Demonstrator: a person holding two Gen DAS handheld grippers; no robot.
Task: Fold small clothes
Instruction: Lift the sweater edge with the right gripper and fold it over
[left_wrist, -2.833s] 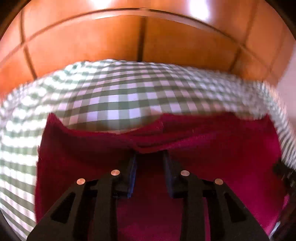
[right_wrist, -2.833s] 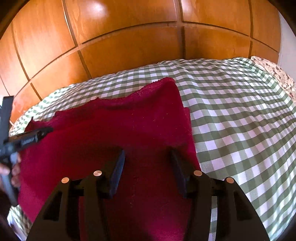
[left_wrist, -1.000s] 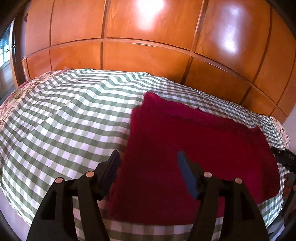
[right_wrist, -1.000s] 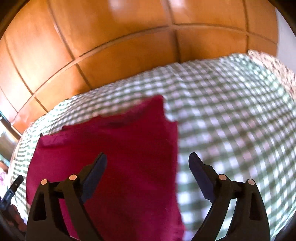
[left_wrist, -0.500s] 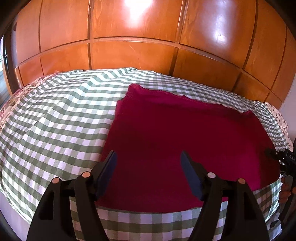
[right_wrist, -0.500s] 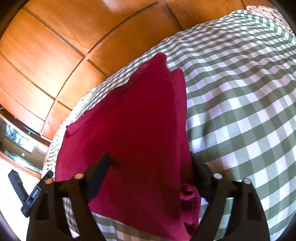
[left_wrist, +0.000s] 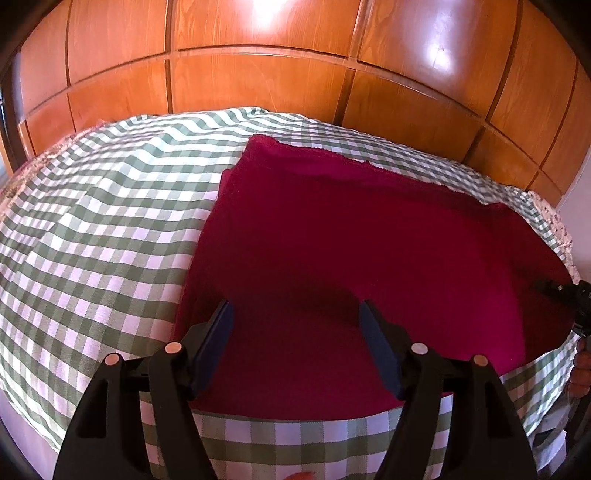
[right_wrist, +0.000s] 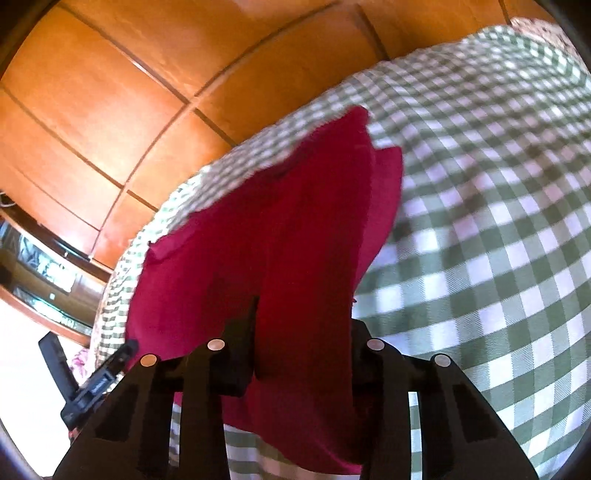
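A dark red cloth lies folded flat on the green-and-white checked bedspread. My left gripper is open and empty, hovering just above the cloth's near left part. In the right wrist view the cloth's right edge is bunched and raised between the jaws of my right gripper. The jaws have narrowed onto the fabric, which hides the right finger. The right gripper also shows at the right edge of the left wrist view.
Orange wooden wardrobe panels stand right behind the bed. A floral cover peeks out at the bed's right end. The left gripper's body shows at the lower left of the right wrist view, near a shelf.
My left gripper let go of the cloth, opened and pulled back. My right gripper swung round to the cloth's right edge and closed from wide open onto the bunched fabric.
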